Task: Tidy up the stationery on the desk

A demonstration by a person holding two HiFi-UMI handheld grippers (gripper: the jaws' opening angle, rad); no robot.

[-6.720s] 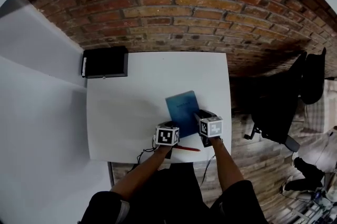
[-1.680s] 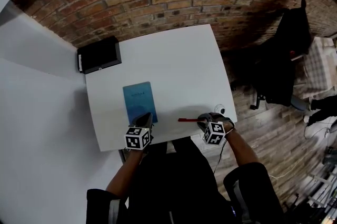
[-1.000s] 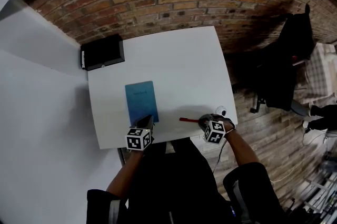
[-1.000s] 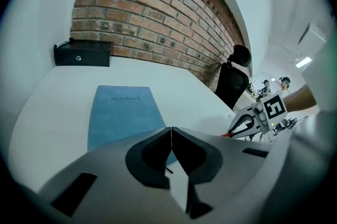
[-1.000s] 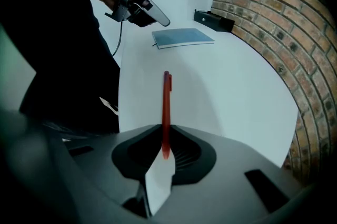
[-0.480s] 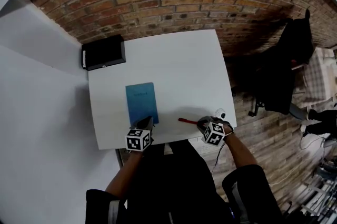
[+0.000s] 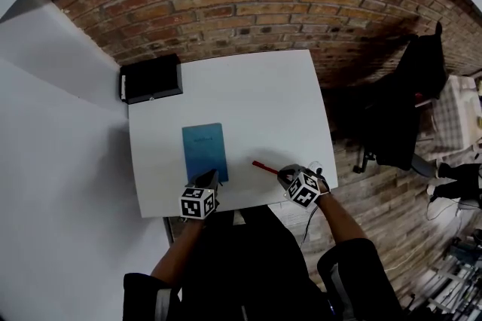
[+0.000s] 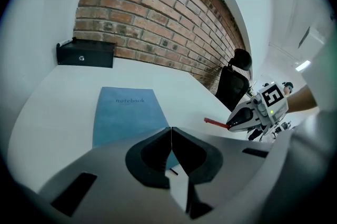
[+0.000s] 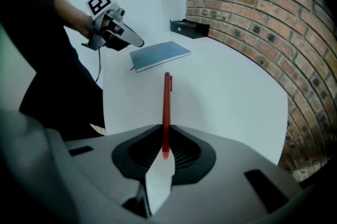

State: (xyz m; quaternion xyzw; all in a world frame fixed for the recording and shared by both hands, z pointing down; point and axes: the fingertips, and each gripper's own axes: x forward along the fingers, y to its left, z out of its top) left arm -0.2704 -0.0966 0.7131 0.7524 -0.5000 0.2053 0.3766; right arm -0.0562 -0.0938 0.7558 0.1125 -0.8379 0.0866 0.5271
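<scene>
A red pen (image 7: pixel 264 166) sticks out from my right gripper (image 7: pixel 282 174), which is shut on its near end; in the right gripper view the pen (image 9: pixel 166 104) points away over the white desk (image 9: pixel 231 86). A blue notebook (image 7: pixel 205 152) lies flat on the desk's left half. My left gripper (image 7: pixel 210 176) hovers at the notebook's near right corner, jaws shut with nothing between them. The left gripper view shows the notebook (image 8: pixel 126 111) under the left gripper (image 8: pixel 170 131), and the right gripper (image 8: pixel 247 114) with the pen (image 8: pixel 215 122) to the right.
A black box (image 7: pixel 151 78) sits at the desk's far left corner, against the brick wall (image 7: pixel 263 3). A black office chair (image 7: pixel 410 101) stands right of the desk (image 7: pixel 256 101). A white wall (image 7: pixel 53 161) runs along the desk's left side.
The notebook went from the desk's right side to its left half. In the last half second my right gripper turned, swinging the pen's tip farther up the desk. The left gripper stayed put.
</scene>
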